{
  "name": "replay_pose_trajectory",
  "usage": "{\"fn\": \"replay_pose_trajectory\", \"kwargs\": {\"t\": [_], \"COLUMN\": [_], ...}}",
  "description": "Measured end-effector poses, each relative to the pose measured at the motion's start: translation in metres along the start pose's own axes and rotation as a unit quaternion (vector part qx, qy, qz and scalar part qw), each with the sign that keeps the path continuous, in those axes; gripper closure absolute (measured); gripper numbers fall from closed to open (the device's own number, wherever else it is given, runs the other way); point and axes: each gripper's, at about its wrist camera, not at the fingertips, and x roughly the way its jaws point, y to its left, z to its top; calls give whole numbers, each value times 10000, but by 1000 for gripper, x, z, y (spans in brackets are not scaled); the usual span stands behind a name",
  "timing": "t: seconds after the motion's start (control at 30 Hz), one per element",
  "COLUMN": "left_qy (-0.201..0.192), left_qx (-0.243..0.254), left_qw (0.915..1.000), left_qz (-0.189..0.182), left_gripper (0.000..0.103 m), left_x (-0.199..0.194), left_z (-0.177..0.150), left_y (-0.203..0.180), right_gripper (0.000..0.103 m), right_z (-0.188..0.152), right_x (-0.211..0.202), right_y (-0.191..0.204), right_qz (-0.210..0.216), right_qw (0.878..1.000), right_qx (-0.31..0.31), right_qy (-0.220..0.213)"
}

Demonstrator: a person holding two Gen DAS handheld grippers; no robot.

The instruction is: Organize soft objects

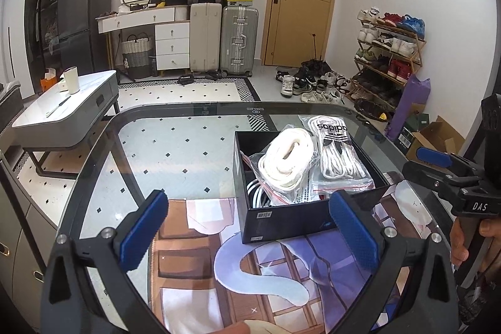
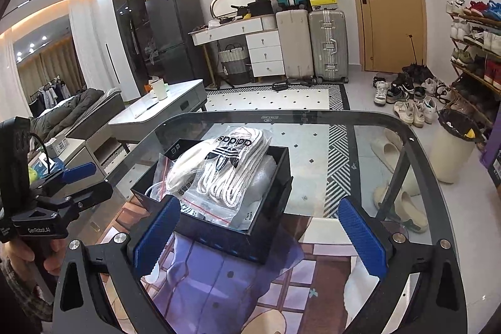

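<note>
Glass forms the table top (image 1: pixel 200 121), and through it the patterned floor rug and a printed mat show. From the left wrist view, the left gripper (image 1: pixel 247 229) hovers low over the near edge of the table, jaws spread wide with nothing between the blue pads. Just ahead, toward the right edge, sits a black box (image 1: pixel 281 221) holding two clear bags: a bag of flat white laces (image 1: pixel 288 161), coiled, its long axis running from the near left to the far right, and an adidas lace bag (image 1: pixel 336 151) beside it on the right, lying lengthwise away from the camera and overhanging the box's far rim. At the right edge of the table the right gripper (image 1: pixel 438 165) reaches in sideways, a hand (image 1: pixel 463 243) gripping its handle; its jaw state cannot be told from here.

From the right wrist view, the right gripper (image 2: pixel 258 235) is level above the near edge, jaws wide and empty. The black box (image 2: pixel 238 243) lies just beyond the left pad, and the adidas lace bag (image 2: pixel 231 165) points away toward the far edge. The left gripper (image 2: pixel 78 180) enters at the left. Suitcases (image 2: pixel 313 43) and a shoe rack (image 2: pixel 476 52) stand against the walls.
</note>
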Motion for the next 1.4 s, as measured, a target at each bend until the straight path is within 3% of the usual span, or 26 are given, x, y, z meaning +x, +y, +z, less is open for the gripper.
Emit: {"fn": "replay_pose_trajectory", "kwargs": {"t": [0.37,1.4], "left_qy": [-235,-645], "left_qx": [47,66], "left_qw": [9997,9976], "left_qz": [77,243], "left_gripper": [0,0], "left_x": [9,10], "left_z": [-20,-36], "left_y": [-1,-1], "right_gripper": [1,1], "right_z": [-20,-37], "right_x": [-1,-2], "right_y": [0,-4], "right_qz": [-96,-334], "right_qw": [9991,9963], "right_qx": [-139,-217], "right_qy": [-402,-768]}}
